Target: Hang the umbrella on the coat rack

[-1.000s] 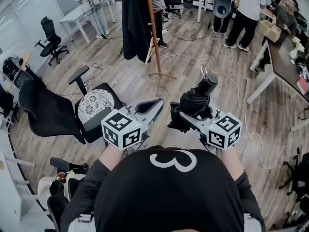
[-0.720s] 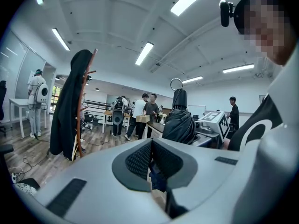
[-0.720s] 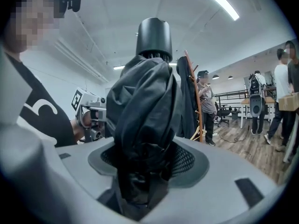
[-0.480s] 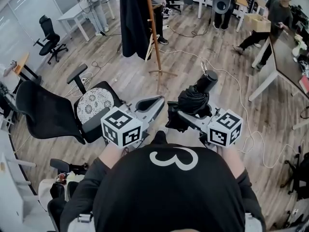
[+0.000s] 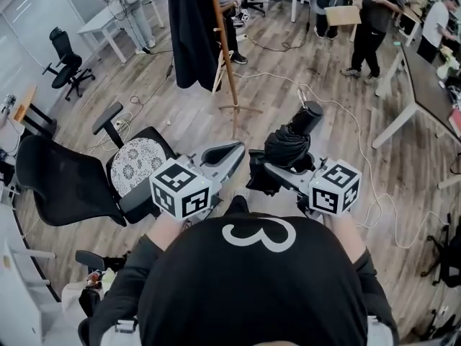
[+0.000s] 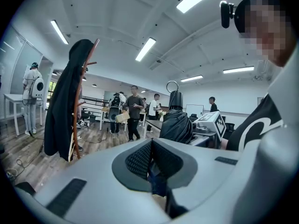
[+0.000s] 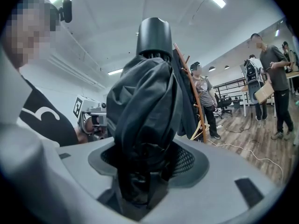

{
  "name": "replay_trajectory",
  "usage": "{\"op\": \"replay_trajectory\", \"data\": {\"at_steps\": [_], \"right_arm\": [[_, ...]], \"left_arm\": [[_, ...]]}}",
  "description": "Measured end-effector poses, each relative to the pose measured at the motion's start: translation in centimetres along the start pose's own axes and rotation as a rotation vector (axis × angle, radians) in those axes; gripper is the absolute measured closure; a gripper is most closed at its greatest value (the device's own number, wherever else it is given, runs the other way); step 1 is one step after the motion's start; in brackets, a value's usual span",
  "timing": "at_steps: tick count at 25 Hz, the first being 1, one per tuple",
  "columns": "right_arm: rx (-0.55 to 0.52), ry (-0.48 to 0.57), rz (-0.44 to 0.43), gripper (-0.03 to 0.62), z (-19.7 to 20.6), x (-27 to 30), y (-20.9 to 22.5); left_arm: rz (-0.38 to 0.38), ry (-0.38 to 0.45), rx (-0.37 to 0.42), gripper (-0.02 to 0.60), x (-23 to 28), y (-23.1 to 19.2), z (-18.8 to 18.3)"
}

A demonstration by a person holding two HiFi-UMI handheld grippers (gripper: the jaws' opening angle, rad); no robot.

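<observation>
A wide office with a pale wood floor (image 5: 180, 121) lies below us, with desks (image 5: 425, 85) and several people (image 5: 371, 27) standing at its far end. The coat rack (image 5: 225, 56) stands ahead of us on the boards, a slim brown pole with a black coat (image 5: 189, 34) hanging on its left side. A black office chair (image 5: 86, 171) with a patterned seat sits near our left, and a white cable (image 5: 346, 132) snakes over the floor to the right.

We hold the right gripper (image 5: 268, 170) out in front of us, its jaws clamped on the folded black umbrella (image 5: 288, 148). In the right gripper view the bunched fabric fills the gap between the jaws of the right gripper (image 7: 140, 171), and the umbrella (image 7: 145, 101) rises straight out of them. Its cylindrical handle (image 5: 308, 114) points away from us toward the rack, with a thin loop (image 6: 172, 86) at the tip. The umbrella is well apart from the coat rack and not yet hung.

We hold the left gripper (image 5: 234, 152) just beside the right one, at about the same height. Its jaws are pressed together with nothing between them, as the left gripper view shows (image 6: 150, 157). Beyond them in that view we see the umbrella (image 6: 176, 125) to the right, and the coat rack (image 6: 75, 141) with the coat (image 6: 63, 106) to the left
</observation>
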State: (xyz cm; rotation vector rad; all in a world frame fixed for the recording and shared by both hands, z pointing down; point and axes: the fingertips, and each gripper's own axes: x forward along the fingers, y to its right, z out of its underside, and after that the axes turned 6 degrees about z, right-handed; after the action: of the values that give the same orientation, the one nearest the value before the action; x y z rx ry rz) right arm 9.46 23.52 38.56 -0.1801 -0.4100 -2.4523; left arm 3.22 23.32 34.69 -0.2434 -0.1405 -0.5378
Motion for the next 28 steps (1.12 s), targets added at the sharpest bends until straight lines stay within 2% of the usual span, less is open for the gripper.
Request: {"op": "replay_trajectory", "data": {"at_steps": [9,14,19,28], "right_arm": [[0.025,-0.022,0.021,0.313,-3.5,7.1,6.6],[0.039,-0.023,0.033,0.313,-3.3,9.9,9.0],[0.065,-0.051,0.051,0.313,-6.6,16.3,13.7],[0.095,-0.089,0.068,0.313,-8.8,25.0,20.0]], "left_arm": [[0.025,-0.01,-0.02,0.566,4.0,-9.6,-3.1],[0.039,-0.011,-0.037,0.566,5.3,-13.1,-2.7],[0.056,-0.015,-0.084,0.566,7.4,-21.6,-5.3],[0.068,-0.014,-0.132,0.566,10.1,-32.4,-6.9]]}}
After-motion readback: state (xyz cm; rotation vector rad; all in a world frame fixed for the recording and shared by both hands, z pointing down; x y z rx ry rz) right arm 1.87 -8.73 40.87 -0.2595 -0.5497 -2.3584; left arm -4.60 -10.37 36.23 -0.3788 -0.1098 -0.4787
